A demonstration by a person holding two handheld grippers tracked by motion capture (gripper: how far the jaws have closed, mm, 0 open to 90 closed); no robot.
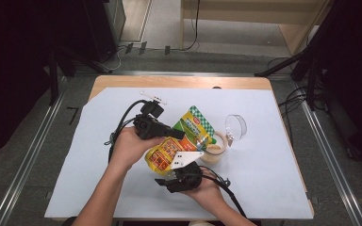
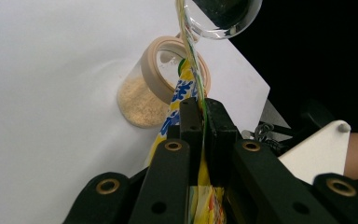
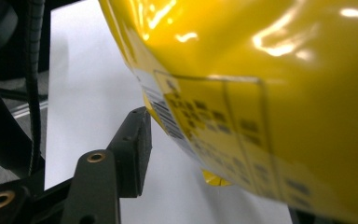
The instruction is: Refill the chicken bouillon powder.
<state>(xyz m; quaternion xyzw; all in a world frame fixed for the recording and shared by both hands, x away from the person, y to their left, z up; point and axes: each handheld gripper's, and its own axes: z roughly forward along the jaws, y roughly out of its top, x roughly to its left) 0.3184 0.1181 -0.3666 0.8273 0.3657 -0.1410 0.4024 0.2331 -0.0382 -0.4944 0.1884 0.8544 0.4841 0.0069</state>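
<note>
One yellow-green pouch (image 1: 185, 136) is held tilted above one open jar (image 1: 214, 151) of tan granules, near the table's (image 1: 264, 188) centre. The left gripper (image 1: 179, 133) is clamped on the pouch's edge. The right gripper (image 1: 172, 181) is spread beneath the pouch. One clear lid (image 1: 236, 125) lies just beside the jar.
</note>
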